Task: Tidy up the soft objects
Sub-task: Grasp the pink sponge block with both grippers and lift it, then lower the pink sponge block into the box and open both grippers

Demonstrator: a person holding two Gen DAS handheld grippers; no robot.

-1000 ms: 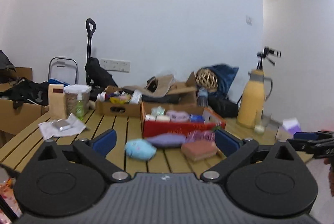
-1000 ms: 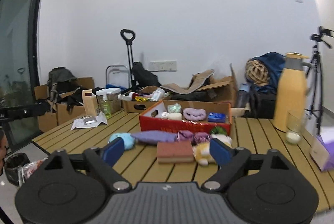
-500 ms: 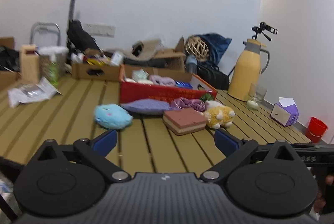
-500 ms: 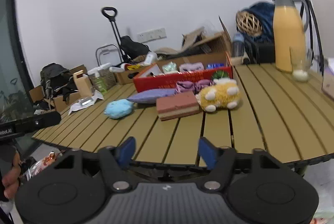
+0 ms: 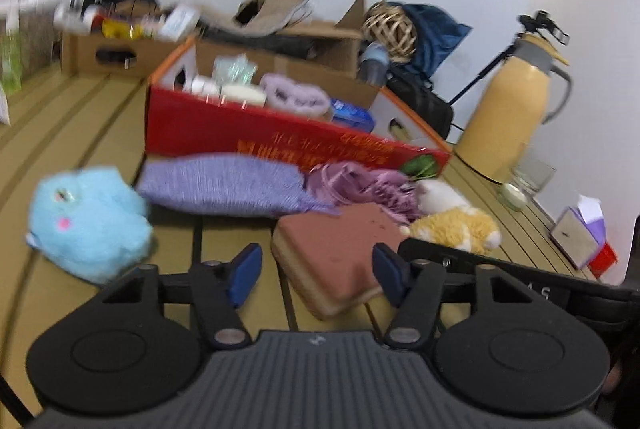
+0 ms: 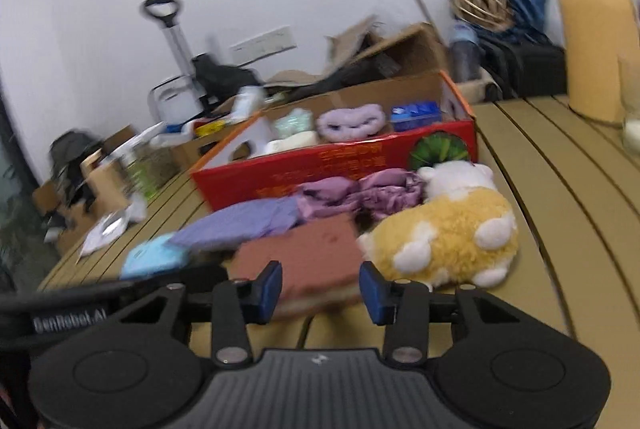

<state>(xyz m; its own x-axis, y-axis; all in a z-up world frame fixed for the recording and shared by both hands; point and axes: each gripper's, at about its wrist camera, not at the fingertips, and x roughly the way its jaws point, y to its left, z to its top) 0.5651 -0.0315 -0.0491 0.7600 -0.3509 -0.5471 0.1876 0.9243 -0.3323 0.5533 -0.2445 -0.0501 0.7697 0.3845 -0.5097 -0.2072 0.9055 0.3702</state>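
While the tissue box [image 5: 578,235] shows left, right view omits it.

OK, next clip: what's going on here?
A person holds a gripper in each hand, and both point at the reddish-brown sponge block among soft toys before a red cardboard box. The left gripper and right gripper have just been closing partway, but their pads touch nothing. The blue plush, purple cloth and yellow plush lie on the slatted table.

Both grippers advanced toward the brown sponge block [image 5: 340,253] beside the red box [image 5: 256,137]. The left gripper [image 5: 316,275] and right gripper [image 6: 320,293] jaws narrowed, nothing gripped.
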